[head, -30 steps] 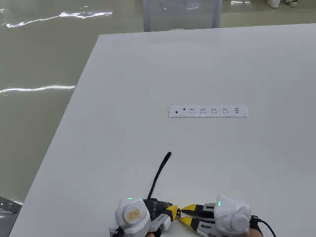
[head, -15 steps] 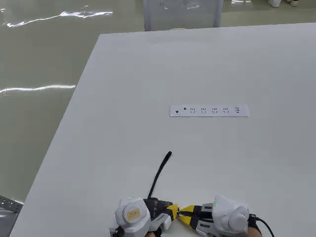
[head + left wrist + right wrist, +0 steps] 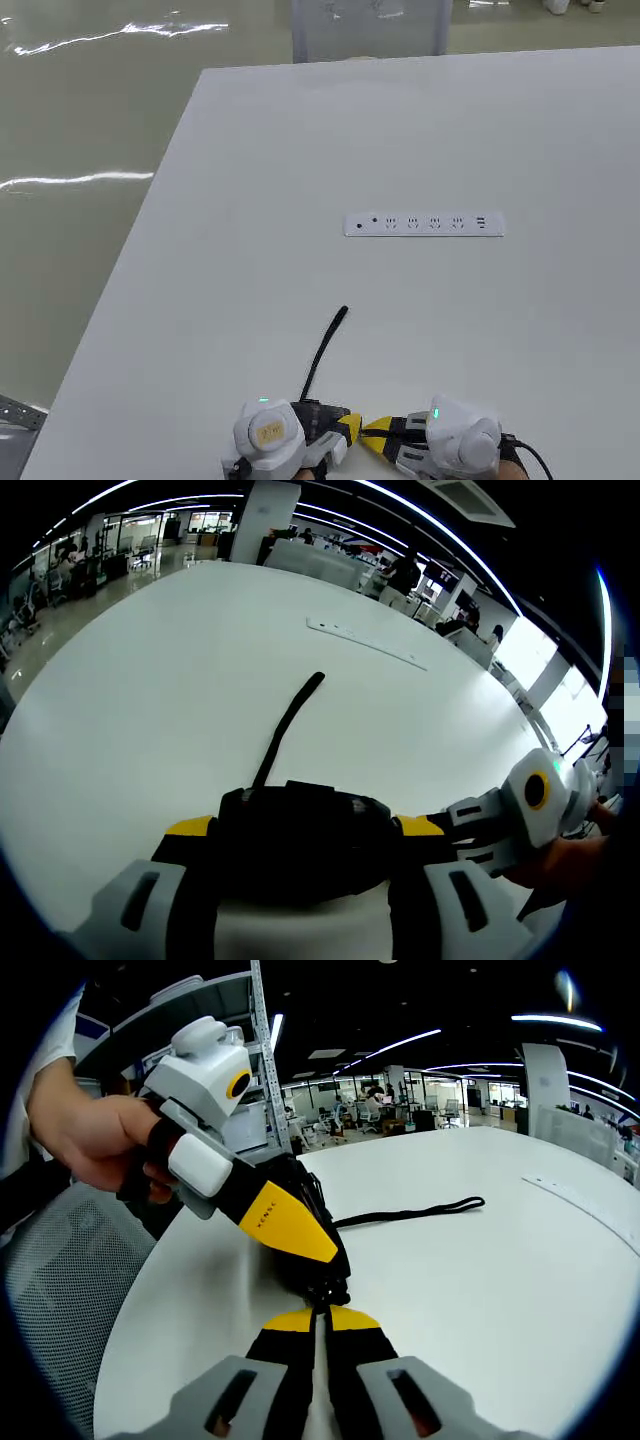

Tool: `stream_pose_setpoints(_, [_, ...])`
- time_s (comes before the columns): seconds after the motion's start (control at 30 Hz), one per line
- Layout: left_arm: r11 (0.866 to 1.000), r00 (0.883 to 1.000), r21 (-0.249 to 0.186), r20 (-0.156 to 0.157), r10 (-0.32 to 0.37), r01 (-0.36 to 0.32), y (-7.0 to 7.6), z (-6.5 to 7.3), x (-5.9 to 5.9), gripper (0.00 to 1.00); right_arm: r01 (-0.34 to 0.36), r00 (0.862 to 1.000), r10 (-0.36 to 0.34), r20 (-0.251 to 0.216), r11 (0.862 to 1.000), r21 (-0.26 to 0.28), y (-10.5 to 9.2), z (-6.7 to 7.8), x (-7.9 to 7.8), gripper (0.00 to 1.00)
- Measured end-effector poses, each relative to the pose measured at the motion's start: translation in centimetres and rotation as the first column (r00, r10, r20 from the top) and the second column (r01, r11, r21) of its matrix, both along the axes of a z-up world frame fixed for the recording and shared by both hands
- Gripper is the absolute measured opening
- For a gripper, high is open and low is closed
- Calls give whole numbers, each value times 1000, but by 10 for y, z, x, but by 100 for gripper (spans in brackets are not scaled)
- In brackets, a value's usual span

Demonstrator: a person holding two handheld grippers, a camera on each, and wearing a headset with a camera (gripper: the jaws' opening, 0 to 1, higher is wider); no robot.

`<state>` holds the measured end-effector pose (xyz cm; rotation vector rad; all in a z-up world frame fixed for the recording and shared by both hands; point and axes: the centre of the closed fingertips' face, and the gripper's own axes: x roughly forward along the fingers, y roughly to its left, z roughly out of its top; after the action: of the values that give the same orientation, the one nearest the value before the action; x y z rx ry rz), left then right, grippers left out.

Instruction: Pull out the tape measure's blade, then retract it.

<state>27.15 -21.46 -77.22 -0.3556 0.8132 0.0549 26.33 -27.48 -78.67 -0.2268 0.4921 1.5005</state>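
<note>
Left gripper (image 3: 335,428) has fingers clamped on the tape measure (image 3: 300,832) at the tabletop (image 3: 400,130) near edge, right gripper (image 3: 323,1318) pinched shut on what's prob the blade tip (image 3: 323,1297) right at the case mouth, so imo the pull runs straight right, away from left.

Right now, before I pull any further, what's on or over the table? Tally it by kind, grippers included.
Tape measure: 1
Power strip: 1
Grippers: 2, the left gripper and the right gripper, both shut on the tape measure
Total: 4
</note>
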Motion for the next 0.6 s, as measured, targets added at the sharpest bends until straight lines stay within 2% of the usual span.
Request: stream_pose_setpoints(0.6, [1000,1000,1,0,-13,13,-1,0,0,67,12,1000,-12,-23,1000,10,1,1,0,3])
